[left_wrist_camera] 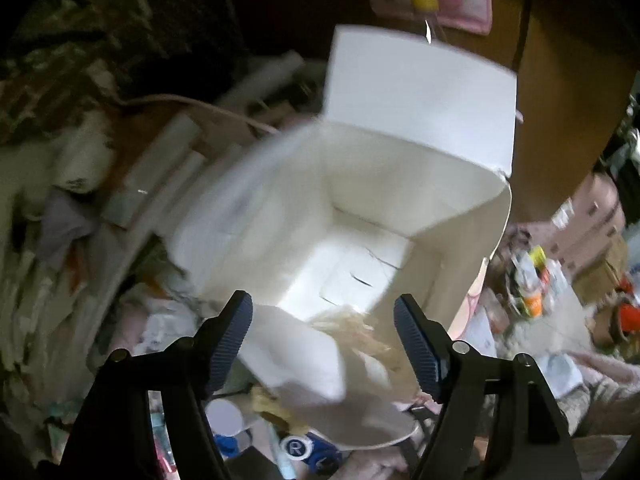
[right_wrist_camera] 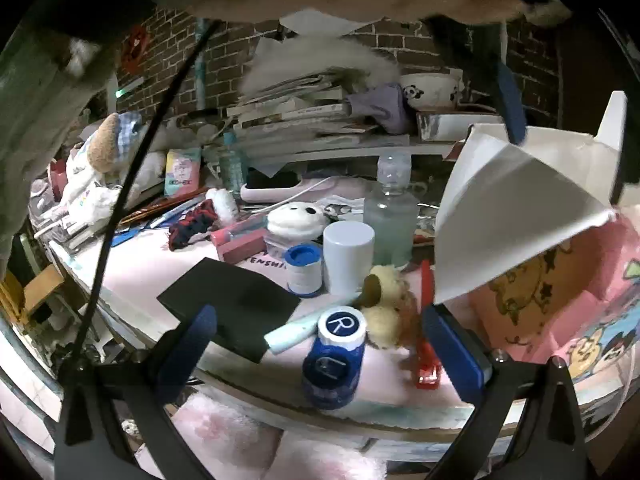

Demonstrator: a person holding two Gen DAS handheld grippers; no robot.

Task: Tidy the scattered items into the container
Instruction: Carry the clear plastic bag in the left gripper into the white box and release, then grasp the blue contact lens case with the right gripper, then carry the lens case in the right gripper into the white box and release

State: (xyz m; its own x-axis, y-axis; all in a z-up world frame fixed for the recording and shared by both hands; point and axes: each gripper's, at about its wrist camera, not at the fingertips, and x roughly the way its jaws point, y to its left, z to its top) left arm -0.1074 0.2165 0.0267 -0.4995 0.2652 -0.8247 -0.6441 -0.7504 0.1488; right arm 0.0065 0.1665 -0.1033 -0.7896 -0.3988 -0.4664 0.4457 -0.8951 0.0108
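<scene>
An open white cardboard box fills the left wrist view, its lid flap up and its inside bare; it also shows at the right of the right wrist view. My left gripper is open above the box's near edge, where a white flap and some pale fluffy stuff lie. My right gripper is open and empty, low over the desk edge. In front of it lie a blue contact lens case, a yellow plush toy, a mint tube and a black card.
The pink desk mat holds a white cylinder, a blue-capped tape roll, a clear bottle, a pink box, a red clip and a white plush. Stacked books stand behind. A black cable crosses the left.
</scene>
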